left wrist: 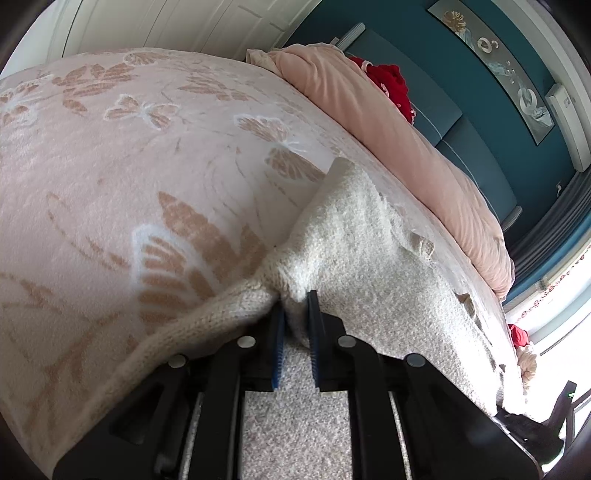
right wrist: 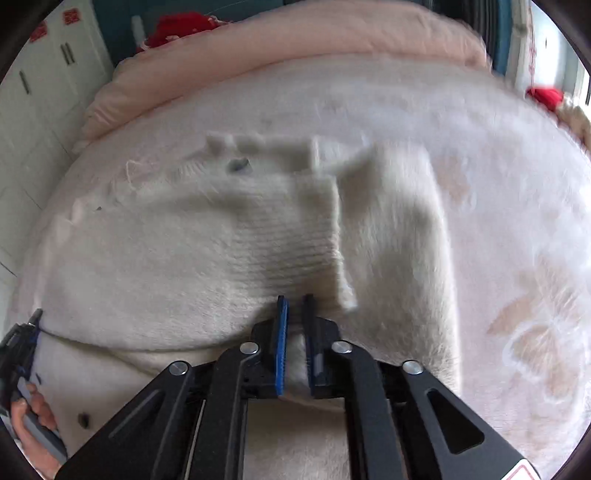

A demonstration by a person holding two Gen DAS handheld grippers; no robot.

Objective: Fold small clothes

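Here the left gripper [left wrist: 297,306] is clamped on a bunched fold of a cream knitted sweater [left wrist: 354,236]; its blue-padded jaws stand nearly together with the wool pinched between them. In the left wrist view the sweater spreads from the fingertips toward 1 o'clock, its ribbed hem trailing off toward 8 o'clock, and it lies on a pink blanket [left wrist: 122,155] patterned with tan and white butterflies. A rolled pink duvet [left wrist: 388,122] runs along the far edge of the bed toward 2 o'clock, with a red garment [left wrist: 391,81] behind it against a teal wall [left wrist: 491,110]. A long framed picture [left wrist: 495,62] hangs on that wall, and white wardrobe doors [left wrist: 159,22] stand at 11 o'clock.

In the right wrist view, blurred by motion, the right gripper [right wrist: 295,306] has its jaws closed on the sweater's [right wrist: 207,251] near edge, a strip of cream fabric caught between the blue pads. The garment fills the middle of that view, a ribbed knit panel folded across it at 12 o'clock from the fingertips. The left gripper [right wrist: 35,325] shows at 8 o'clock, gripping the sweater's edge, with the person's hand [right wrist: 37,413] on its handle below. The pink duvet [right wrist: 295,40] lies at 12 o'clock, and the butterfly blanket [right wrist: 524,295] at 3 o'clock.
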